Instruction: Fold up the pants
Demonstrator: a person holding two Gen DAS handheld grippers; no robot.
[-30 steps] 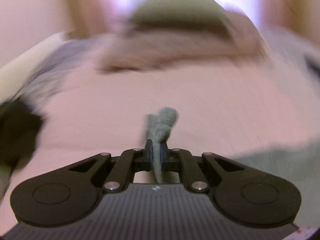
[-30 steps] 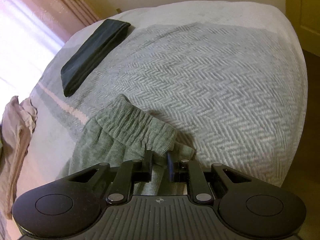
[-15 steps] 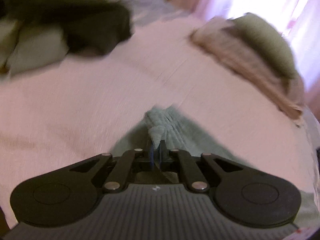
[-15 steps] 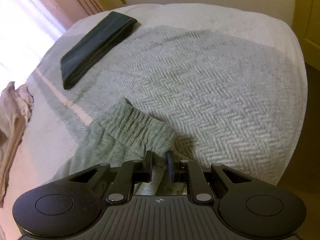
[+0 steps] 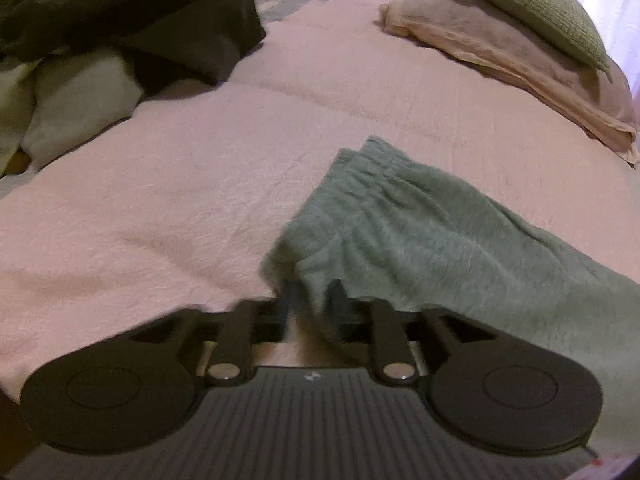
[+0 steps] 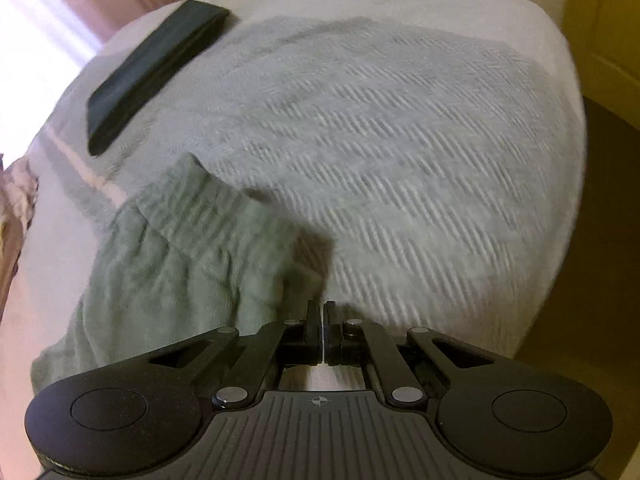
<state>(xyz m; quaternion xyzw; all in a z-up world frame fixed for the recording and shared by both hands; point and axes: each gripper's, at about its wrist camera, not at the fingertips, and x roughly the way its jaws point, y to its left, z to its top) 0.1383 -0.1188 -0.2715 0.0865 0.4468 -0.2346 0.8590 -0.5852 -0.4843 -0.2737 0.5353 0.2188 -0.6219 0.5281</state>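
Note:
Grey-green pants [image 5: 420, 220] lie on the pink bedspread [image 5: 160, 200], with the gathered waistband toward the far side. My left gripper [image 5: 311, 296] is open, and a fold of the pants' near edge hangs loosely between its fingers. In the right wrist view the pants [image 6: 180, 248] lie at the left, their elastic end resting partly on the grey herringbone blanket [image 6: 380, 140]. My right gripper [image 6: 322, 314] is shut, fingers pressed together just below the pants' corner, with no cloth visible between them.
A black garment [image 5: 140, 20] over white pillows lies at the far left. A pink pillow [image 5: 500, 40] with a green cushion lies at the far right. A folded dark garment [image 6: 152, 64] rests on the blanket. The bed's edge drops off at the right [image 6: 568, 200].
My left gripper has opened and let go of the pants, which now lie spread on the bed. My right gripper's fingers have come together, and the cloth that was between them now lies beside them.

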